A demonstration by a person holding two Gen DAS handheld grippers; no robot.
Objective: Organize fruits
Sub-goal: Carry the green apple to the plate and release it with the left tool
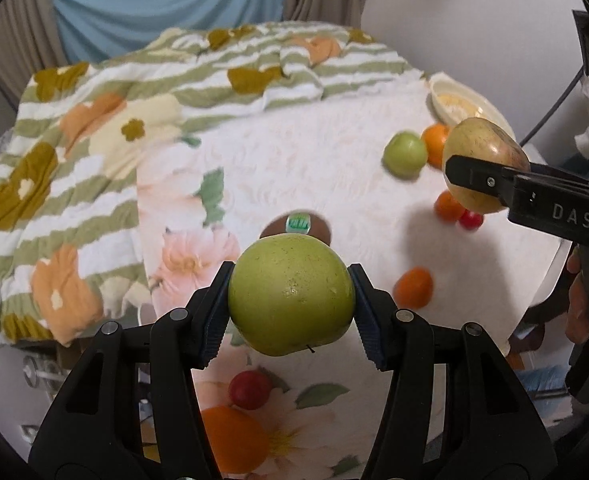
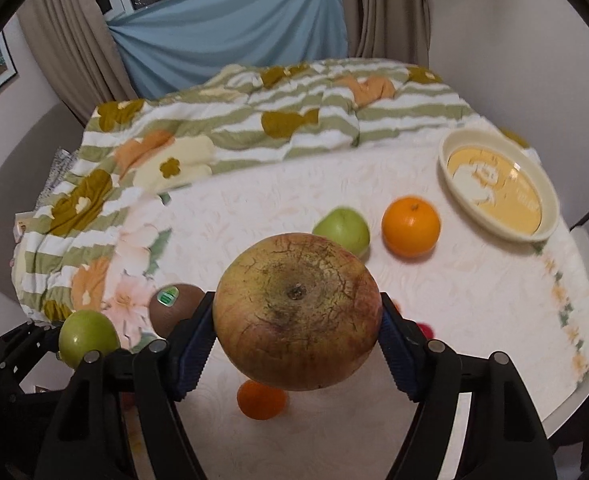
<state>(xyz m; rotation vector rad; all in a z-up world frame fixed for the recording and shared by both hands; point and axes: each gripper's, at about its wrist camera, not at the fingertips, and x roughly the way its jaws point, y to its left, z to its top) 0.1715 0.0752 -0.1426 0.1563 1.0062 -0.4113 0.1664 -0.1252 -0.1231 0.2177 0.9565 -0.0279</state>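
My left gripper [image 1: 290,304] is shut on a green apple [image 1: 290,296] and holds it above the white tablecloth. My right gripper [image 2: 298,320] is shut on a russet yellow-red apple [image 2: 296,316], also held above the table; it shows in the left wrist view [image 1: 484,160] at the right. The held green apple also shows in the right wrist view [image 2: 88,336] at the lower left. On the cloth lie a small green apple [image 2: 342,228], an orange [image 2: 410,228], a kiwi with a sticker [image 2: 172,308] and a small orange fruit [image 2: 260,398].
A cream plate [image 2: 494,220] sits at the far right of the table. A striped floral blanket [image 2: 214,132] is bunched along the far and left sides. Red cherry tomatoes [image 1: 250,388] and more orange fruit [image 1: 412,288] lie on the cloth. The table edge is close on the right.
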